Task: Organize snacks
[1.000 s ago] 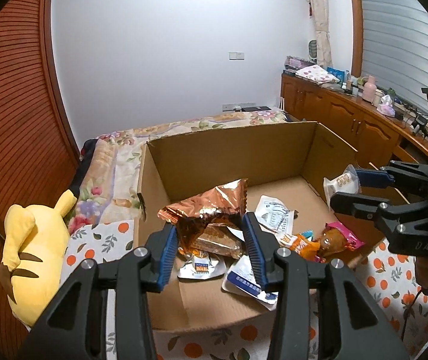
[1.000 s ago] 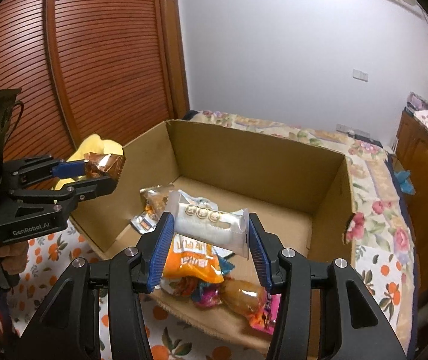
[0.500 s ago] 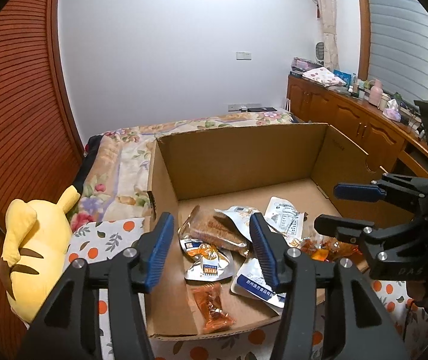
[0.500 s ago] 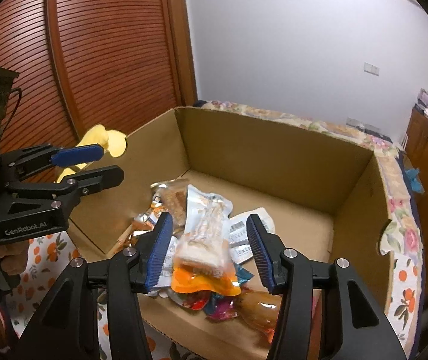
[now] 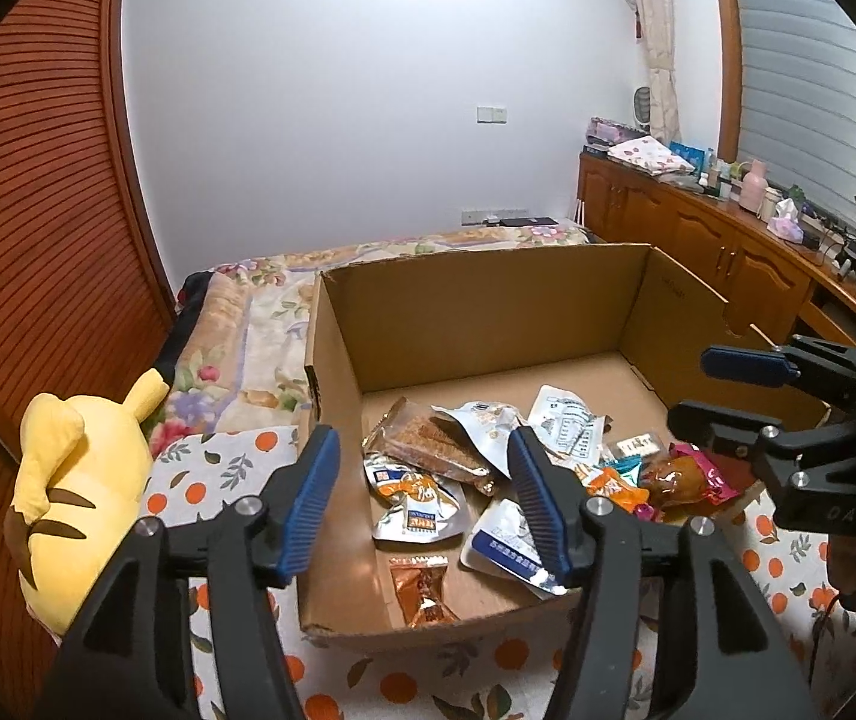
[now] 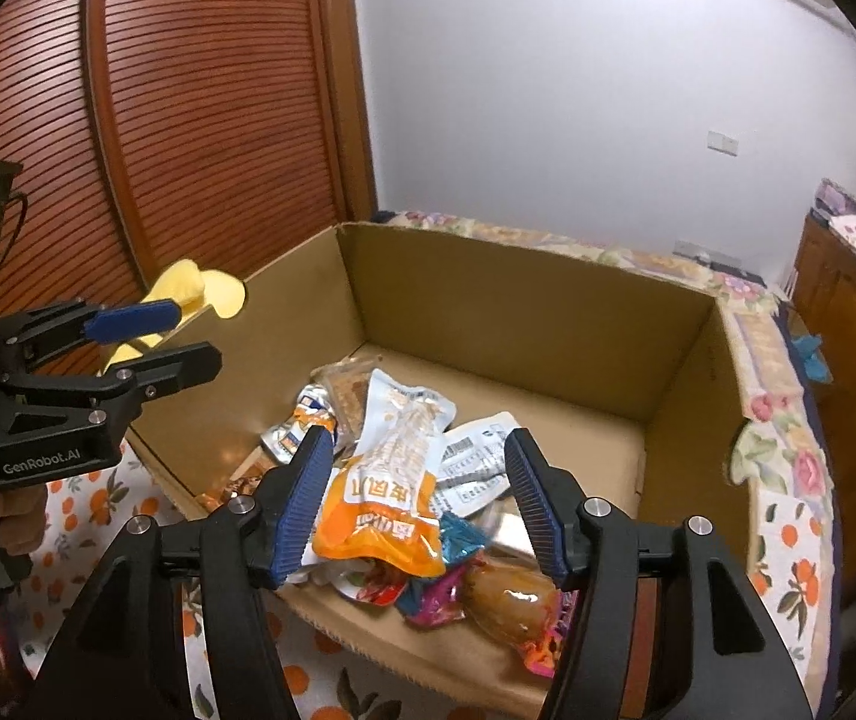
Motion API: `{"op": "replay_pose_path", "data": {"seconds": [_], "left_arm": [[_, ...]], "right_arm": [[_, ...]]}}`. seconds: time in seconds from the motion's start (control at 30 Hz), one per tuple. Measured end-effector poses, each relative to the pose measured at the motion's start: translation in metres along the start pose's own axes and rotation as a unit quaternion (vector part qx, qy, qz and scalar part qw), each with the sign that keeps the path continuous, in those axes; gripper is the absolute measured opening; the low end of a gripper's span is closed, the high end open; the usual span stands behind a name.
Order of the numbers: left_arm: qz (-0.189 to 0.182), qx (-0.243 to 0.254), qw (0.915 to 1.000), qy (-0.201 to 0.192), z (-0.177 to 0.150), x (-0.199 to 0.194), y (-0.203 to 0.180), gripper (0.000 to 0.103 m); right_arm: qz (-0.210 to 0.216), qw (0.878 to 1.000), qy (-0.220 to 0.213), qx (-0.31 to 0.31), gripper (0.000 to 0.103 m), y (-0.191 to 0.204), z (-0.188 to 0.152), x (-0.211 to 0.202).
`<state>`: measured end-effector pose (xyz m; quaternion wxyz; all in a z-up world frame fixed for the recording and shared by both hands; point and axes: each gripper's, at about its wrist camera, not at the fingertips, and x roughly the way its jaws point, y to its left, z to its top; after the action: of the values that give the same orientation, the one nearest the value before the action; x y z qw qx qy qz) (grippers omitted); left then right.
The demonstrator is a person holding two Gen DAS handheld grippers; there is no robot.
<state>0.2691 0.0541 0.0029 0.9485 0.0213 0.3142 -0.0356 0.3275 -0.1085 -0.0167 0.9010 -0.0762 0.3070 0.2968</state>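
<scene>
An open cardboard box [image 5: 487, 300] [image 6: 487, 312] stands on the bed with several snack packets on its floor. Among them are a brown biscuit pack [image 5: 430, 444], a small copper-orange packet [image 5: 422, 591] near the front wall, a white and orange pouch [image 6: 395, 480] and a brown sausage in pink wrap [image 6: 508, 600] [image 5: 676, 477]. My left gripper [image 5: 422, 498] is open and empty above the box's front left corner. My right gripper [image 6: 419, 498] is open and empty above the pile; it also shows in the left wrist view [image 5: 721, 387].
A yellow plush toy [image 5: 77, 492] [image 6: 200, 294] lies left of the box on the orange-print cloth [image 5: 218, 468]. A wooden slatted wall [image 6: 158, 120] stands on the left. A wooden cabinet with clutter [image 5: 727, 240] runs along the right.
Both grippers have opened. The copper packet has dropped from the left gripper and the white pack from the right gripper into the box. Both grippers have lifted back slightly.
</scene>
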Motion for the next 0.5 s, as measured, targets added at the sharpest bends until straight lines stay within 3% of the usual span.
{"op": "replay_pose_path", "data": {"seconds": [0.4,0.43,0.5], "left_arm": [[-0.004,-0.012,0.9997,-0.02,-0.008,-0.028,-0.004,0.08],[-0.005,-0.017,0.9996,-0.02,-0.008,-0.03,-0.004,0.088],[-0.005,-0.025,0.9994,-0.025,-0.009,-0.037,-0.003,0.091]], "right_arm": [[-0.047,0.998,-0.04,0.019,0.086,0.0,-0.013,-0.039],[-0.051,0.998,-0.042,0.018,0.087,0.001,-0.014,-0.041],[-0.059,0.997,-0.048,0.022,0.089,0.002,-0.016,-0.048]]}}
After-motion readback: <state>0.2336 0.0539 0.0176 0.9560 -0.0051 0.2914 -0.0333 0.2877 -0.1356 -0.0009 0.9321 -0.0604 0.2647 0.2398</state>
